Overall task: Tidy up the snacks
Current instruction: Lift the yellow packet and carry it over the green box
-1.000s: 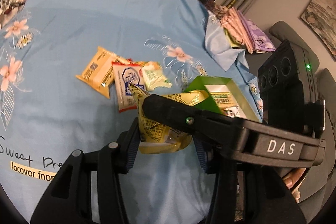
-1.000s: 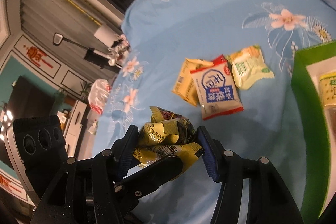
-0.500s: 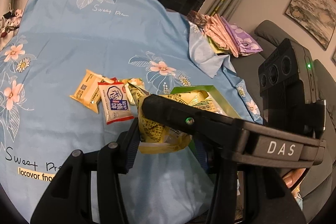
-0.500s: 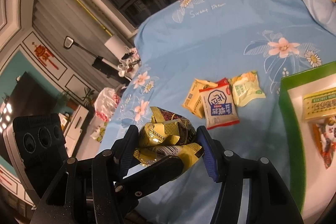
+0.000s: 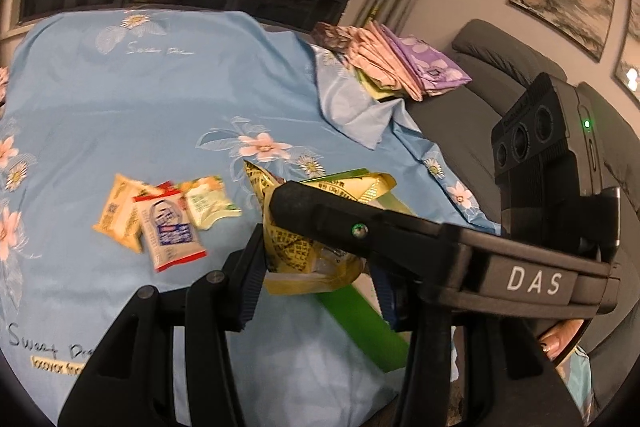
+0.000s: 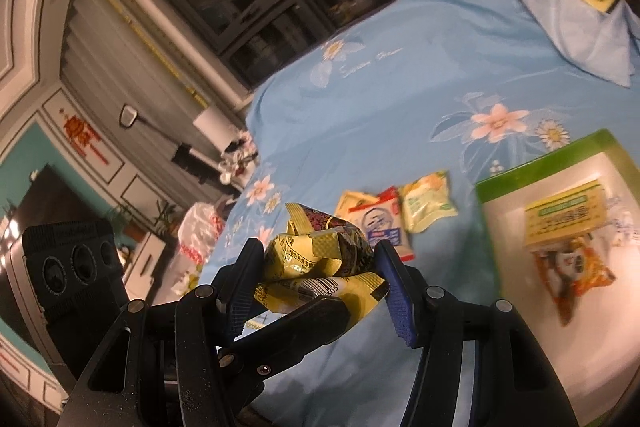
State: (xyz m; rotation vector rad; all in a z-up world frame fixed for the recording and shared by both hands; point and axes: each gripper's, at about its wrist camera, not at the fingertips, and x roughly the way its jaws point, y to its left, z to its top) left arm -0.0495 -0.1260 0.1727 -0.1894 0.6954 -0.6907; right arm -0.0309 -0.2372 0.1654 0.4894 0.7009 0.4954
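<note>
Both my grippers, left [image 5: 316,259] and right [image 6: 316,267], have risen, still clamped on one crumpled yellow foil snack packet [image 6: 320,259]; "DAS" legible.

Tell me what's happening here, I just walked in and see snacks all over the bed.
A person is sorting snacks with a hand-held gripper in each hand. Both the left gripper and the right gripper are clamped on one crumpled yellow snack bag, held above the blue floral sheet. Three small packets lie loose on the sheet. A green box beside them already holds a yellow pack and an orange one.
</note>
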